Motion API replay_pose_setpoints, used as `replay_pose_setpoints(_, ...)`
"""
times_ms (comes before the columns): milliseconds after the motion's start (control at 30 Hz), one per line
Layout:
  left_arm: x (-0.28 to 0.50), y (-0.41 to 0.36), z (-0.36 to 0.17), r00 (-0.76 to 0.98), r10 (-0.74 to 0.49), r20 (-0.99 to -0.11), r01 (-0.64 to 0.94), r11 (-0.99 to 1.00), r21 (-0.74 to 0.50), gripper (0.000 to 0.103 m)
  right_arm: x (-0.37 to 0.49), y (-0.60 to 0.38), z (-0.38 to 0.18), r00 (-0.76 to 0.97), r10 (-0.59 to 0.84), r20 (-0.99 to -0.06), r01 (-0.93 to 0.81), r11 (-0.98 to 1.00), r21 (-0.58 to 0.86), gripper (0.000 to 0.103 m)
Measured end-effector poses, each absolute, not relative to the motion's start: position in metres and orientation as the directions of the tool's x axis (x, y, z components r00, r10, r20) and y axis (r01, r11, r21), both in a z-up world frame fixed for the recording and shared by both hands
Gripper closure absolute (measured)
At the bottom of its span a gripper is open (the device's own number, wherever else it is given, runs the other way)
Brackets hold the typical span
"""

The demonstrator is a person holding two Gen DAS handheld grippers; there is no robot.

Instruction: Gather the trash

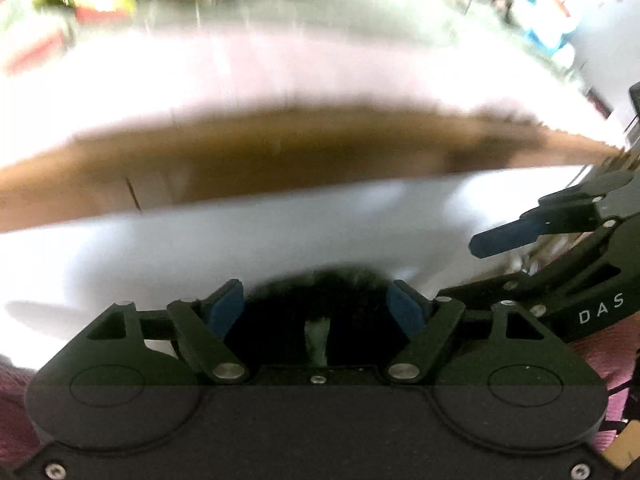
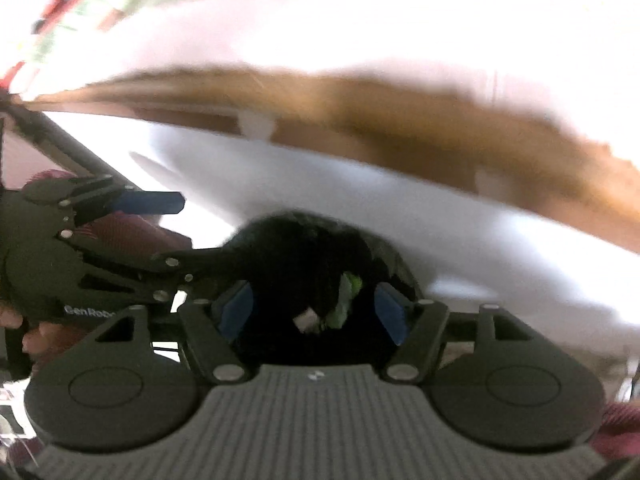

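Observation:
Both views are motion-blurred. A black bag (image 1: 320,286) sits low between the blue pads of my left gripper (image 1: 315,307), whose fingers stand wide apart. In the right wrist view the same black bag (image 2: 296,248) lies between the spread pads of my right gripper (image 2: 315,313). Green and white scraps (image 2: 346,296) show inside its dark mouth. Each gripper shows in the other's view, open: the right gripper (image 1: 486,268) at the right, the left gripper (image 2: 188,232) at the left, each with its lower finger reaching the bag. Whether the fingers press the bag's rim I cannot tell.
A white surface (image 1: 200,248) spreads beyond the bag, with a brown band (image 1: 280,152) across it farther out. A dark red sleeve (image 2: 120,228) and a hand (image 2: 36,336) sit behind the left gripper. Blurred coloured clutter (image 1: 548,12) lines the background.

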State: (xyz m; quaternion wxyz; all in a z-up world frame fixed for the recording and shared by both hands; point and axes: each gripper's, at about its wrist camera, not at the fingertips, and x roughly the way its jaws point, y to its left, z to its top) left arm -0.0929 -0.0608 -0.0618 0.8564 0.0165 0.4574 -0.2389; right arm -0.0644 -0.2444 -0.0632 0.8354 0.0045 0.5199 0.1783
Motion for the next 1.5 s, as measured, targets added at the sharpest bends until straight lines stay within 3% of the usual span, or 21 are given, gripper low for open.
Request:
replay_pose_setpoints(233,-0.11,-0.04,0.005,0.689,-0.402,-0.604,0.42,0.9,-0.12,0.018,-0.085,-0.248,0.0,0.588,0.381,-0.714,-0.419,0.898,0.133,0.017)
replay_pose_setpoints(500,-0.097,-0.022,0.042,0.834,-0.258,-0.488,0.268,0.962,-0.05,0.017,-0.065,-0.255,0.031,0.745,0.315,-0.587,-0.345,0.936,0.065,0.015)
replay_pose_setpoints(833,-0.052,0.003,0.026,0.897,-0.013,-0.442,0.02,1.0,0.01,0.021,-0.009,-0.253,0.033,0.83,0.197,-0.522,-0.222,0.975,0.016,0.015)
replay_pose_setpoints(1300,-0.028,0.015,-0.002,0.879,0.047,-0.475,-0.063,0.998,-0.017,0.031,0.063,-0.23,0.022,0.835,0.173,-0.522,-0.199,0.98,0.007,0.015)
replay_pose_setpoints(1500,-0.023,0.013,-0.009,0.874,0.046,-0.484,-0.064,0.998,-0.019,0.051,0.086,-0.224,0.014,0.826,0.183,-0.533,-0.187,0.981,0.047,0.015)
